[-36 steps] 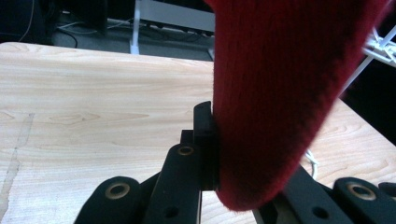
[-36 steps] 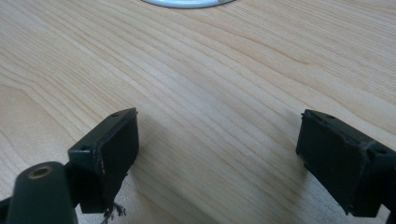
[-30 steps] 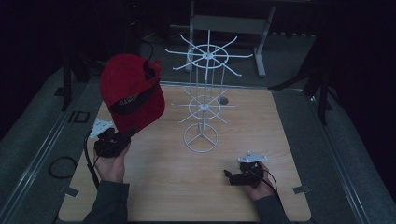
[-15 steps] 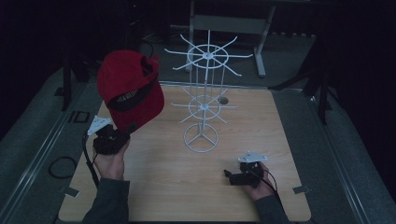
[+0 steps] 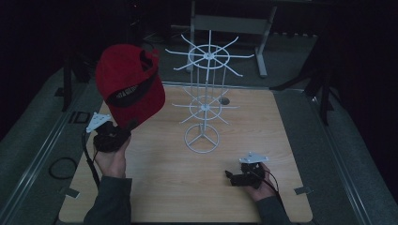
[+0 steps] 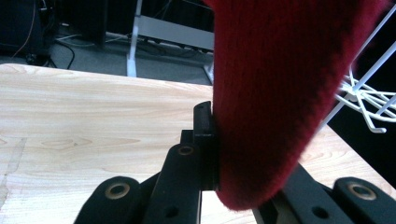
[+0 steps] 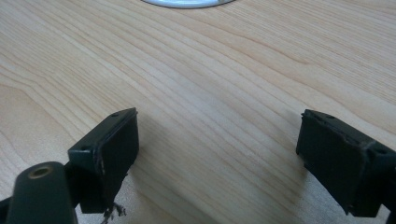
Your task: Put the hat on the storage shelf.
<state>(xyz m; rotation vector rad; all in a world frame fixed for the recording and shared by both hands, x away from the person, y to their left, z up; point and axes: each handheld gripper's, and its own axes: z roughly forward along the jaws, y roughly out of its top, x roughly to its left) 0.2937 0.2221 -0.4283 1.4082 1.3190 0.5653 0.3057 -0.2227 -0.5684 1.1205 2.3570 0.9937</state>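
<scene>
The left tongs (image 5: 123,129) are clamped on the lower edge of the red cap (image 5: 129,84), which they hold up over the counter's (image 5: 159,187) left side, its open underside with the dark inner band facing the camera; in the left gripper view the red fabric (image 6: 275,93) rises straight out of the closed jaws. The white wire rack (image 5: 204,101) stands just to the cap's right, its top ring of hooked prongs at about the cap's height, so the coming move looks like a short carry rightward onto a prong; the left hand (image 5: 112,159) is much the nearer. The right tongs (image 5: 228,175) rest low on the counter's near right, jaws spread wide and empty, well apart from the rack's base ring (image 7: 187,3).
</scene>
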